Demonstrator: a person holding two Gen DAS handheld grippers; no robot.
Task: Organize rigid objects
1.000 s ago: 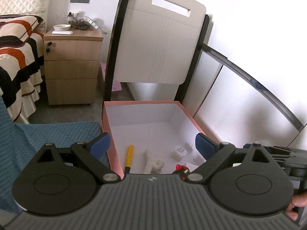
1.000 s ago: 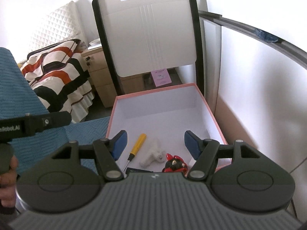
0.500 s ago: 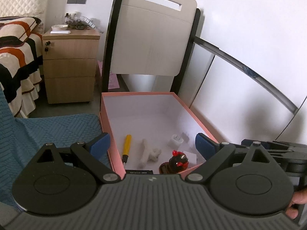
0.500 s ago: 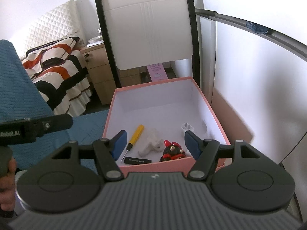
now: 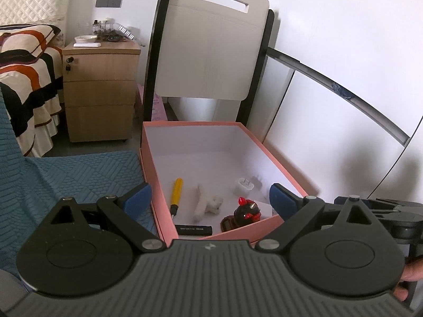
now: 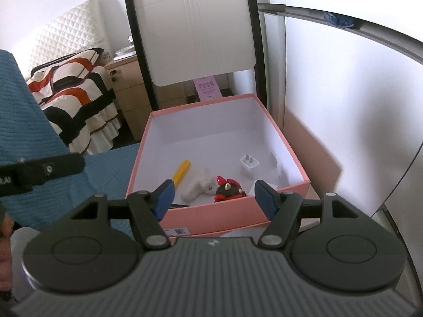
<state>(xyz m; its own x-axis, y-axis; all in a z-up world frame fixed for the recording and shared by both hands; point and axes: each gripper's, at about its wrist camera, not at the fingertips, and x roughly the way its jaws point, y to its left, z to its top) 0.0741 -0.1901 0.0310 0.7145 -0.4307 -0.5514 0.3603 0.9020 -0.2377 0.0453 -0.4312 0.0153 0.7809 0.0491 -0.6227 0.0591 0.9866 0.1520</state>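
Both my left gripper (image 5: 210, 196) and right gripper (image 6: 213, 194) gape wide, gripping nothing, hovering before the pink box (image 5: 275, 150) (screwdriver (image 5: 176, 191), charger plug (image 5: 244, 185), red-black figurine (image 5: 246, 211) lie inside).

Bright bedroom with white walls (image 5: 343, 26).
A wooden nightstand (image 5: 100, 89) stands between a striped bed (image 5: 23, 79) and a white folded panel (image 5: 211, 52); blue textured fabric (image 5: 66, 179) covers the foreground.
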